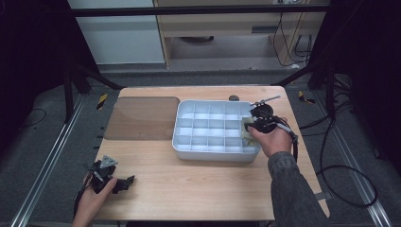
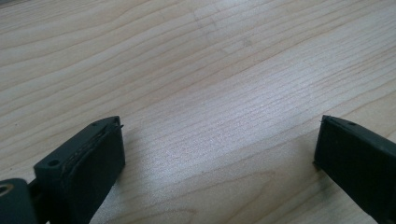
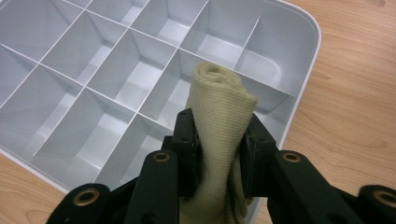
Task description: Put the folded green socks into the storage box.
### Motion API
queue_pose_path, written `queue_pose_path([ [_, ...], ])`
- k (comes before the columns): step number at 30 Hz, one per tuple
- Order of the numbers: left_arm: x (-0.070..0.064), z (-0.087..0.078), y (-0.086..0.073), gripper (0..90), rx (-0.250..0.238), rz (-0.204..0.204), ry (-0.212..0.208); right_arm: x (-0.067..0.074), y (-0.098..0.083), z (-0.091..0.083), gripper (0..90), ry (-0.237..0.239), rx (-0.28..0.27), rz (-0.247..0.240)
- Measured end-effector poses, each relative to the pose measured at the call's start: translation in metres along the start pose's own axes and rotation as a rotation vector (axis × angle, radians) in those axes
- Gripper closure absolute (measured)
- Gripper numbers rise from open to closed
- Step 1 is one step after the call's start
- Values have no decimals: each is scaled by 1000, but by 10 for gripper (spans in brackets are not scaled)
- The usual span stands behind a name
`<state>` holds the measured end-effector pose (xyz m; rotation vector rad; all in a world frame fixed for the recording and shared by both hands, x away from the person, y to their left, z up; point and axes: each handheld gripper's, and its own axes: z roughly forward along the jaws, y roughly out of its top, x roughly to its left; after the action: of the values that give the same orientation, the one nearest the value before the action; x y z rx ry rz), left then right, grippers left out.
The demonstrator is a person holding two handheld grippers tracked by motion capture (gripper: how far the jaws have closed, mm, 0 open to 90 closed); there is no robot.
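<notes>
A rolled pale yellow-green cloth is pinched between the jaws of my right gripper, which hangs over the right-hand compartments of a white divided tray. From above, that gripper sits at the tray's right edge, with the cloth just visible under the hand. My left gripper rests low over bare wood with its jaws wide apart and nothing between them. In the high view it lies near the table's front left corner.
A brown translucent lid lies flat to the left of the tray. A small dark object sits by the tray's far edge. Cables trail off the table's right side. Bare wood stretches along the front.
</notes>
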<state>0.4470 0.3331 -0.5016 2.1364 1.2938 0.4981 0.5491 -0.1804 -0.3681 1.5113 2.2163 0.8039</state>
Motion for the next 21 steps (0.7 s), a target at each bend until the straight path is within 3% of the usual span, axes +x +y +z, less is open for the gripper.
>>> queue_pose_path([
  [21, -1, 1, -1, 0, -12, 0, 3, 0, -18, 20, 714, -27, 65, -46],
])
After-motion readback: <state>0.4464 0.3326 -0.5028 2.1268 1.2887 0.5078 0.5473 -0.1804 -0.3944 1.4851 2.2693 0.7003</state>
